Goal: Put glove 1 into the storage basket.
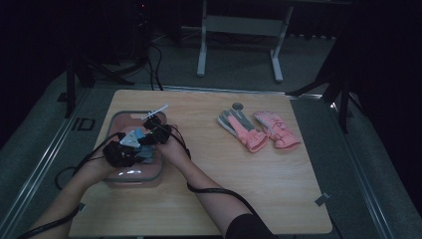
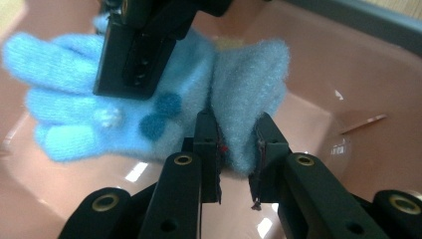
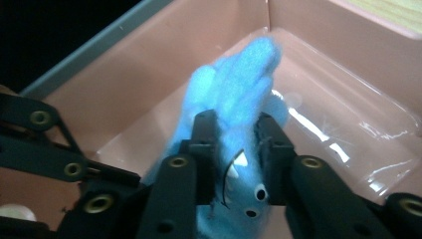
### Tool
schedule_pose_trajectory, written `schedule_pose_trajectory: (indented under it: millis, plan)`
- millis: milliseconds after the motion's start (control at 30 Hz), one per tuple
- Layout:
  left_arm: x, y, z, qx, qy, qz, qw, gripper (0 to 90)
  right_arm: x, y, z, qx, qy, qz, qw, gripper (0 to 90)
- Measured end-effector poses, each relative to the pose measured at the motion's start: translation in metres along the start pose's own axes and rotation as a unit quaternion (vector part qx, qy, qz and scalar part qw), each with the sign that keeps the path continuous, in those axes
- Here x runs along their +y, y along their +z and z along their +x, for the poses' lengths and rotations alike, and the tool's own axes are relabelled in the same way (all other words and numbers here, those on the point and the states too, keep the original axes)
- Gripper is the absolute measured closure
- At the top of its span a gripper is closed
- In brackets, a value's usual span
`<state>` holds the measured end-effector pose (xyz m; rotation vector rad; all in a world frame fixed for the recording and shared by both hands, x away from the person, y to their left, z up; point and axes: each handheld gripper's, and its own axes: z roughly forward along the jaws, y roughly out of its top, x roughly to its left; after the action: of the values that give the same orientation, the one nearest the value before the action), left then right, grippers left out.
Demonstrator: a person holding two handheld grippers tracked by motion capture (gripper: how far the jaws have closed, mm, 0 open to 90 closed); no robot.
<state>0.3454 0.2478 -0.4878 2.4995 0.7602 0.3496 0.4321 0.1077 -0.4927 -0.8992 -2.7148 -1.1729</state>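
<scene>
Over the tabletop's [image 1: 209,209] left half, both grippers work inside a pink bin [image 1: 118,119] with a grey rim. The left gripper [image 2: 238,144] is clamped on a fold of the blue fuzzy glove [image 2: 164,107]. The right gripper [image 3: 234,139] straddles the glove's fingers, pads against the fabric. The bin's walls crowd both. Toward the far right edge lie two pink gloves [image 1: 259,130], bare wood around them.

Black fingers [image 2: 206,130] with brass rivets, black trailing cables, 1 dark sleeve [image 1: 246,226]
</scene>
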Motion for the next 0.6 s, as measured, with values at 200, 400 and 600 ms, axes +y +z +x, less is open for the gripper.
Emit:
schedule_pose_trajectory:
  millis: [200,400,600]
  plan:
    - [0.001,0.007,0.006,-0.007,-0.011,0.017,0.9998,76.0,0.002,-0.004,-0.001,-0.006,0.008,-0.007,0.9999,48.3]
    - [0.002,0.003,0.006,0.002,-0.039,0.011,0.9992,53.1,0.001,-0.012,-0.002,0.003,0.011,-0.019,0.9998,38.9]
    - [-0.002,-0.01,0.007,0.017,-0.084,-0.027,0.996,33.3,0.0,-0.026,0.0,0.023,0.012,-0.033,0.9991,26.0]
